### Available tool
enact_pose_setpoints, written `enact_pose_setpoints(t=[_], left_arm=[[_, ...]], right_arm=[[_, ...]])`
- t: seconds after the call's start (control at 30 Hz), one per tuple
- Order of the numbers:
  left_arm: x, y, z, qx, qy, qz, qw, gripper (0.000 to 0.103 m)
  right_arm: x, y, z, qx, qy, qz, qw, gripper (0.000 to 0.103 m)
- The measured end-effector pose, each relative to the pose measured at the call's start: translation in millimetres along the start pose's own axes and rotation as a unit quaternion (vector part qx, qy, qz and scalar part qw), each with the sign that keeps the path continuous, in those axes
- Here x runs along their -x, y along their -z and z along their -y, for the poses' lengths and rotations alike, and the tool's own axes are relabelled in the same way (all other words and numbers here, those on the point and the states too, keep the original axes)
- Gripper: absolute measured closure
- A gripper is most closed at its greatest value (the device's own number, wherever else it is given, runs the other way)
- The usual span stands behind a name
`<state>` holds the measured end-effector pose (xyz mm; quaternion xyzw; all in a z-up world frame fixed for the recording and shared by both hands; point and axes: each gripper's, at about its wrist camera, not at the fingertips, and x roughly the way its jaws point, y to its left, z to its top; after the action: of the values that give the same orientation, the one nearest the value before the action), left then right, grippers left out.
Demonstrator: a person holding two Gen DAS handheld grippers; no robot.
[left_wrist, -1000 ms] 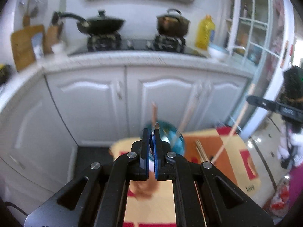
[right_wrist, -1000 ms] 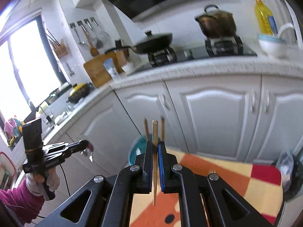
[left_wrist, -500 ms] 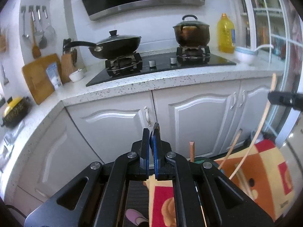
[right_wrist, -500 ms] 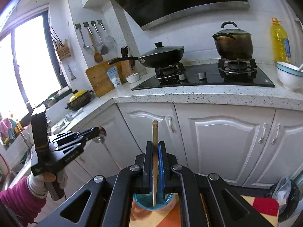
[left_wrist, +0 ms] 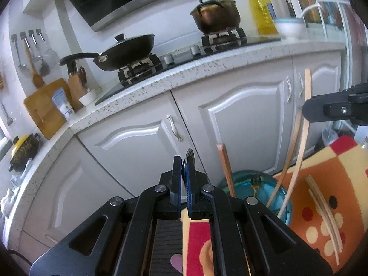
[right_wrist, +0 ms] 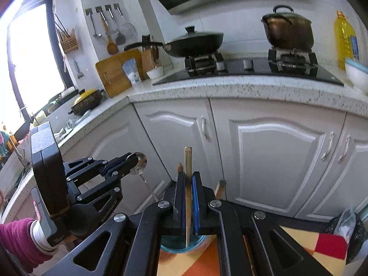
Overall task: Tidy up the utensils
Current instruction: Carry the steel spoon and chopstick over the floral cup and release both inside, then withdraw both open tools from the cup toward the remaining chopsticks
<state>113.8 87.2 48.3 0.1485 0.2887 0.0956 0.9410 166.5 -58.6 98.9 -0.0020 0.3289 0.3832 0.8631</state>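
Note:
My left gripper [left_wrist: 183, 163] is shut on a metal spoon [left_wrist: 190, 154]; from the right wrist view its bowl [right_wrist: 139, 166] sticks out past the gripper [right_wrist: 131, 161]. My right gripper [right_wrist: 188, 179] is shut on a bamboo chopstick [right_wrist: 188, 161], held upright over a blue glass holder [right_wrist: 181, 245]. In the left wrist view the holder [left_wrist: 246, 181] stands on a colourful mat [left_wrist: 322, 184] with several chopsticks in it, and the right gripper [left_wrist: 308, 111] holds its chopstick [left_wrist: 302, 135] above it.
Loose chopsticks [left_wrist: 322, 209] lie on the mat right of the holder. White cabinets [left_wrist: 241, 124] and a speckled counter [left_wrist: 207, 69] with a stove, wok and pot stand behind. A black bag [right_wrist: 352, 230] sits at the right.
Both grippers have stayed shut on their utensils. Both views have swung; the holder is now nearer in the left view and the chopstick hangs over it.

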Motion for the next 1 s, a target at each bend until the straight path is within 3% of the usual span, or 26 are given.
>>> enact_pose_setpoints(t=[0.27,0.47,0.53,0.57,0.6,0.9,1.0], left_arm=[[-24,28,19,0.009,0.019,-0.049,0.9986,0.101],[-30,34,7,0.046,0.033,-0.075,0.9956,0.1],[-29,33,-1,0.07,0.048,-0.087,0.9926,0.098],[-29,33,-6,0.087,0.061,-0.094,0.9899,0.097],[-27,32,-9,0.095,0.066,-0.095,0.9887,0.093],[10,25,-25,0.141,0.086,-0.074,0.9835,0.063],[23,25,-28,0.148,0.09,-0.072,0.9823,0.062]], right_arm=[[-31,34,21,-0.042,-0.014,-0.042,0.998,0.098],[-36,41,33,-0.071,-0.032,-0.052,0.996,0.098],[-34,41,35,-0.073,-0.028,-0.052,0.996,0.091],[-32,42,37,-0.078,-0.028,-0.05,0.995,0.073],[-31,42,38,-0.082,-0.031,-0.049,0.995,0.059],[-13,57,38,-0.091,-0.032,-0.052,0.994,0.059],[-5,62,36,-0.089,-0.023,-0.051,0.994,0.059]])
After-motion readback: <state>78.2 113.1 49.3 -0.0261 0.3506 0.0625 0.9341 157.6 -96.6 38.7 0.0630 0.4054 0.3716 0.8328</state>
